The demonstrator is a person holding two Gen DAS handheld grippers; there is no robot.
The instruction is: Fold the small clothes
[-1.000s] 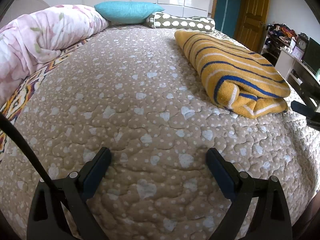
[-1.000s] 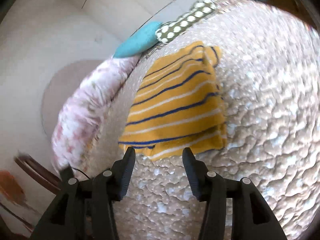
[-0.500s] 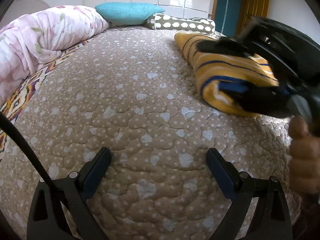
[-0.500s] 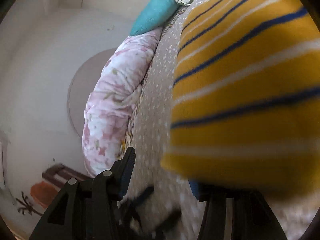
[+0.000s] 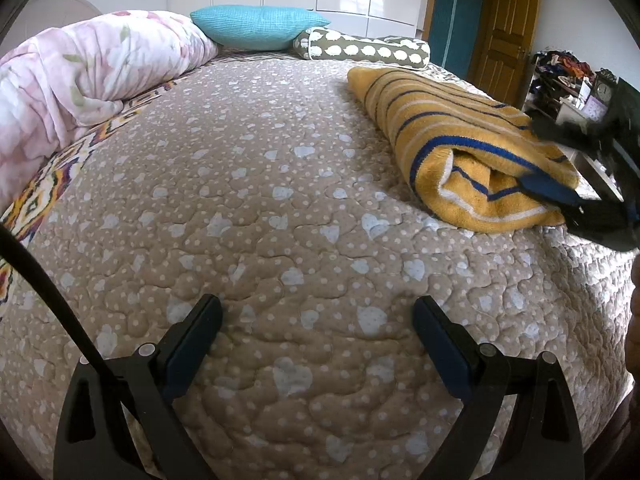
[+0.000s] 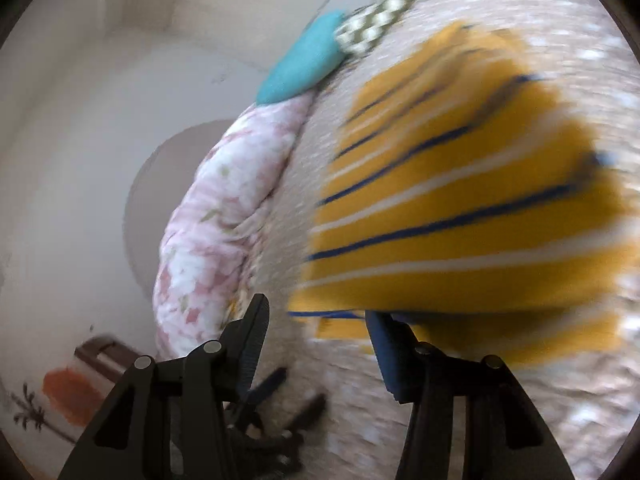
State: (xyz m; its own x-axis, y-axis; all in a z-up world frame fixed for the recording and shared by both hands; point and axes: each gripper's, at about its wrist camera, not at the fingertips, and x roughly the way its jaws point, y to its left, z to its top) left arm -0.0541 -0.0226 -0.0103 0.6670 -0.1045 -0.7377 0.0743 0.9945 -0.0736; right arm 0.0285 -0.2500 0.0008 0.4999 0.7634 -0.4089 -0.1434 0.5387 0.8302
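A folded yellow garment with blue and white stripes (image 5: 460,148) lies on the right side of the quilted bed (image 5: 280,200). My right gripper (image 5: 554,162) comes in at its near right corner, one blue pad tucked into the fold and the other finger above the top layer. In the blurred right wrist view the garment (image 6: 460,208) hangs over the right finger, and the right gripper (image 6: 316,332) stands open, not pressing the cloth. My left gripper (image 5: 316,336) hovers open over bare quilt, well left of the garment; it also shows dark and blurred (image 6: 272,420).
A pink floral duvet (image 5: 80,80) is rolled along the bed's left side. A teal pillow (image 5: 256,26) and a dotted bolster (image 5: 360,48) sit at the head. A wooden door (image 5: 504,40) and a cluttered desk (image 5: 568,80) stand beyond the right edge.
The right gripper swung in over the garment and then dropped to its near right corner, one finger entering the fold. The left gripper has not moved.
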